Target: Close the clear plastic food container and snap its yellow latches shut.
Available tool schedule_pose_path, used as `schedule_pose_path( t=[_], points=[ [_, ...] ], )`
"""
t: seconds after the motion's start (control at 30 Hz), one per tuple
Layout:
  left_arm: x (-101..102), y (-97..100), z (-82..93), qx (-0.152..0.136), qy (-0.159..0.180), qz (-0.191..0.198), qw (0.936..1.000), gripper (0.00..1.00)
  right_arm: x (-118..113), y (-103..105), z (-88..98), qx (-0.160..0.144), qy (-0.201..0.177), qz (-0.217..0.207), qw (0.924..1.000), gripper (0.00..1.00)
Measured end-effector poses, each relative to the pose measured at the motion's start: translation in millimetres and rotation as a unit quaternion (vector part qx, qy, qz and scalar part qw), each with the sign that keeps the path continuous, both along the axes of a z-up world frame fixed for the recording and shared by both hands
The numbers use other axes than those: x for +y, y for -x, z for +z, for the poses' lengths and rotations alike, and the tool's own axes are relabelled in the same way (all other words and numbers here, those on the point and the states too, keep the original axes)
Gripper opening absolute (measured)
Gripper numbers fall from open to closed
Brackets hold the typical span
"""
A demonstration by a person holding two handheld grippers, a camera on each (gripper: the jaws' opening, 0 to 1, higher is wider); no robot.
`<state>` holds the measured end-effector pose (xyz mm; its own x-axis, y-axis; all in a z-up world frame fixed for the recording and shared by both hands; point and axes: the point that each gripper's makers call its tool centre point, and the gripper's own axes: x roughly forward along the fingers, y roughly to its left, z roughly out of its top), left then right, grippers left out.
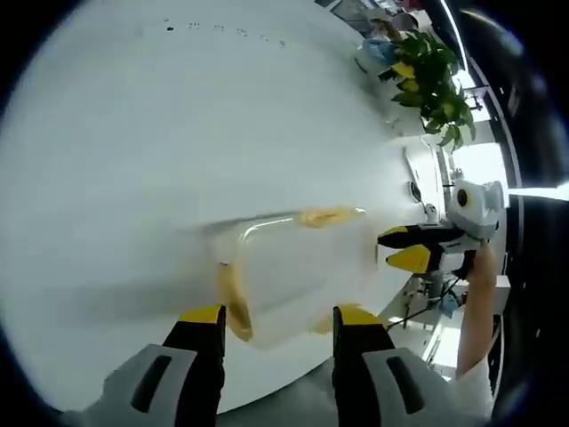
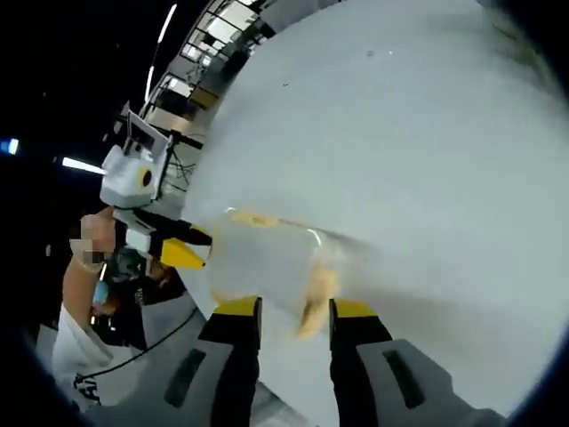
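Yellow-tipped left gripper (image 1: 277, 318) nearest the lens in the left gripper view, jaws parted and empty, straddling the near end of the clear container (image 1: 298, 271) without a visible clamp. Container resting on the white table (image 1: 133, 133) close to its near edge, lid seemingly down though blur prevents certainty; long axis running from the jaws away and to the right, far end pointing toward the right gripper (image 1: 411, 248). Yellow latch (image 1: 233, 301) along the left side just above the left jaw tip, another latch (image 1: 331, 216) on the far long edge; neither readable as snapped or loose. Right gripper entering from the right, tips just beside the container's end, probably to brace it against sliding while a latch is pressed. Potted plant (image 1: 431, 80) well apart at the table's far rim. In the right gripper view, opposing gripper (image 2: 178, 246) at left touching or nearly touching the container (image 2: 267, 258); right gripper (image 2: 295, 313) at bottom, jaws apart, a blurred latch (image 2: 316, 294) between the tips, not yet pinched; top-edge latch (image 2: 253, 219) beyond. Two-ended approach likely chosen to steady a light, slippery box.
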<state>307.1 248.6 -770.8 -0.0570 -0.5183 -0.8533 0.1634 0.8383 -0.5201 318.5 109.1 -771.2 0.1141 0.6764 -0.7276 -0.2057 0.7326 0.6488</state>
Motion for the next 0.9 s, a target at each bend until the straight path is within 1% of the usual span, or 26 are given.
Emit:
schedule_pose_path(
  t=[0.07,0.13,0.17,0.23,0.27,0.3,0.43,0.5,0.53,0.57,0.7,0.73,0.77,0.83,0.87,0.9],
  points=[
    [-2.6,0.8,0.0,0.001,0.001,0.002,1.0000,0.45,-2.2,0.3,-4.7,0.000,0.013,0.000,0.9999,0.23],
    [-3.5,1.3,-1.8,-0.001,-0.007,-0.001,1.0000,0.45,-1.9,-0.6,-6.5,0.004,0.013,-0.003,0.9999,0.19],
    [-1.4,-2.4,-2.4,0.000,-0.010,-0.003,0.9999,0.45,-0.5,-0.2,-6.4,0.005,0.011,-0.003,0.9999,0.18],
    [-0.4,-3.2,-4.3,0.000,-0.018,-0.007,0.9998,0.44,0.3,1.0,-10.0,0.004,0.023,0.002,0.9997,0.18],
    [1.5,-4.6,-6.0,0.001,-0.025,-0.010,0.9996,0.43,-1.0,0.8,-13.3,-0.001,0.034,0.010,0.9994,0.18],
    [3.8,-8.0,-7.9,0.000,-0.029,-0.011,0.9995,0.42,1.7,0.0,-12.5,0.003,0.028,0.003,0.9996,0.20],
    [6.2,-6.8,-12.8,-0.005,-0.049,-0.023,0.9985,0.38,1.8,0.3,-11.8,0.002,0.028,0.002,0.9996,0.19],
    [10.2,-8.8,-15.0,-0.006,-0.065,-0.026,0.9976,0.34,1.6,0.1,-11.6,0.001,0.029,0.003,0.9996,0.19],
    [13.3,-9.4,-16.0,-0.010,-0.077,-0.035,0.9964,0.31,1.3,-0.8,-11.8,0.001,0.029,0.004,0.9996,0.19],
    [10.2,-10.2,-15.2,-0.011,-0.074,-0.040,0.9964,0.32,1.4,-1.4,-11.7,0.000,0.028,0.004,0.9996,0.19],
    [13.9,-16.3,-16.2,-0.015,-0.088,-0.047,0.9949,0.32,1.2,-2.1,-11.7,-0.002,0.031,0.008,0.9995,0.19],
    [14.5,-18.1,-16.4,-0.019,-0.093,-0.052,0.9941,0.33,1.6,-1.3,-11.4,-0.004,0.032,0.011,0.9994,0.19],
    [16.4,-21.2,-16.8,-0.029,-0.103,-0.062,0.9923,0.34,1.7,-1.3,-11.2,-0.006,0.034,0.013,0.9993,0.19],
    [21.0,-23.9,-16.5,-0.046,-0.129,-0.078,0.9874,0.40,1.9,-1.4,-10.7,-0.009,0.037,0.016,0.9991,0.19],
    [24.4,-26.9,-16.3,-0.056,-0.146,-0.088,0.9838,0.43,2.0,-2.0,-10.5,-0.011,0.040,0.019,0.9990,0.19],
    [26.1,-28.5,-15.8,-0.063,-0.156,-0.095,0.9812,0.47,2.1,-2.2,-10.3,-0.013,0.041,0.020,0.9989,0.19]
  ],
)
